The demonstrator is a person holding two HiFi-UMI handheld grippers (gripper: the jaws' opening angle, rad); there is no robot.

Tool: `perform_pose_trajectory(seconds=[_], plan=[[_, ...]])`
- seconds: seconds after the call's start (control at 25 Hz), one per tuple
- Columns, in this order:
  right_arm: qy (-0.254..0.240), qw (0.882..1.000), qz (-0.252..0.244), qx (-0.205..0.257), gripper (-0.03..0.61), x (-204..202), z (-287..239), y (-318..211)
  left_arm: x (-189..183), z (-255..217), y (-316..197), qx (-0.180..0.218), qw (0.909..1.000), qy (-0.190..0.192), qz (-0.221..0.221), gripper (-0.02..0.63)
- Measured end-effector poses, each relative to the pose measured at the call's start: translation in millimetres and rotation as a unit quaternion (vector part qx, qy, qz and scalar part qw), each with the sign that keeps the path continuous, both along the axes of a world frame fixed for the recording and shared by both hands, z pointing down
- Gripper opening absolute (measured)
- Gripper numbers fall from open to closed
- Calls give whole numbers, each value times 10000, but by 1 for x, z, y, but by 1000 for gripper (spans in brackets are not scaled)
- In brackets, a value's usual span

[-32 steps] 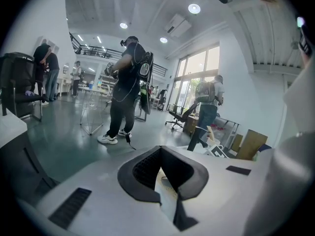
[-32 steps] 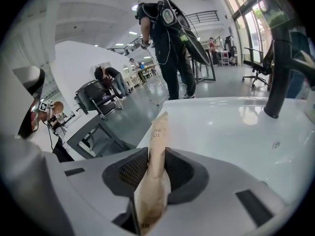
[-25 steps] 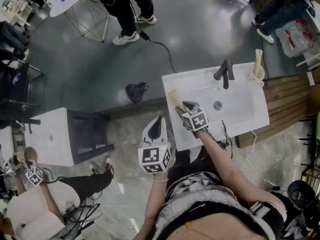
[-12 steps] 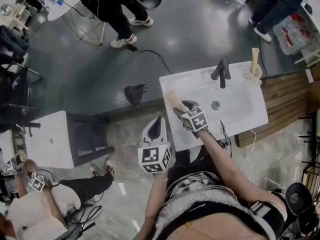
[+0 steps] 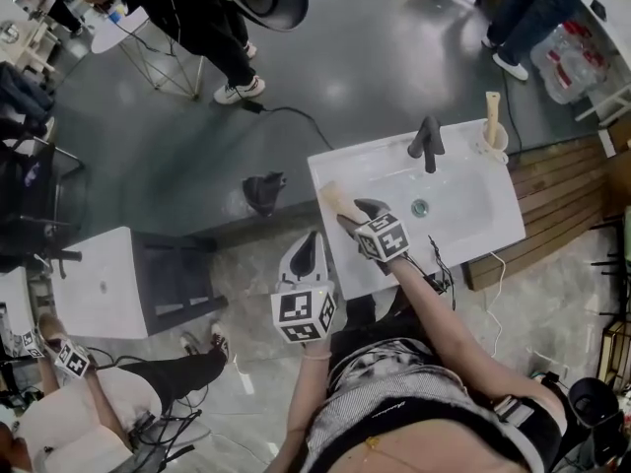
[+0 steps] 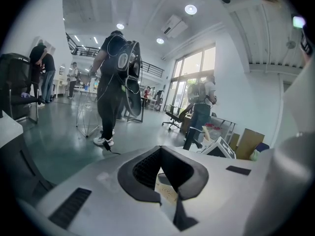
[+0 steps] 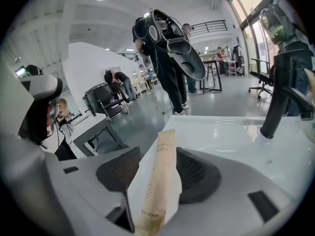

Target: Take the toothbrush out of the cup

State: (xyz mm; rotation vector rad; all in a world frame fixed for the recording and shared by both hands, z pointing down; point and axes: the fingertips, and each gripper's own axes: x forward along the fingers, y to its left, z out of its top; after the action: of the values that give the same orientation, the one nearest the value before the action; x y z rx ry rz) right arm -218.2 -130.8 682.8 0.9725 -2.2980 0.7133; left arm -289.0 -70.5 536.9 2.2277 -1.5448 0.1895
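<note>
Head view and both gripper views. The white sink (image 5: 471, 227) fills the right of the scene, with a dark faucet (image 5: 426, 143) at its far rim. The person's right forearm (image 5: 444, 313) reaches out from the torso to the sink's near-left corner, and the right gripper (image 5: 357, 211) tilts down over the rim there. Its jaws have just been opening and stand wide apart. The paper-wrapped toothbrush (image 7: 158, 181) lies lengthwise between them on the rim, clear of both pads, its far end pointing past the jaw tips along the sink's left edge. The left forearm (image 5: 301, 392) is bent at the torso. The left gripper (image 5: 312, 239) hangs just left of the sink, its jaws meeting at the tips with nothing held. The cup (image 5: 498, 143) stands at the sink's far-right corner, well apart from both grippers, with a second wrapped stick (image 5: 491, 109) upright in it.
</note>
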Motion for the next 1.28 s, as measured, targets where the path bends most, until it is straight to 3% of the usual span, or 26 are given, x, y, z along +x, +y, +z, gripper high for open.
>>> perform_pose_trajectory(seconds=[0.56,0.84,1.0,1.28], plan=[[-222,9995,70,210,264,12,-33,8,13,-11,1,145,9998,-23,125,0],[-452,9983,-142,348,258,9,-56,15,17,-13,0,180,9997,-27,161,0],[-416,9972,-282,552,176,11,-72,19,22,-14,-2,193,9995,-25,232,0],[-480,9942,-644,720,106,10,-98,32,39,-16,-5,223,9988,0,425,0]])
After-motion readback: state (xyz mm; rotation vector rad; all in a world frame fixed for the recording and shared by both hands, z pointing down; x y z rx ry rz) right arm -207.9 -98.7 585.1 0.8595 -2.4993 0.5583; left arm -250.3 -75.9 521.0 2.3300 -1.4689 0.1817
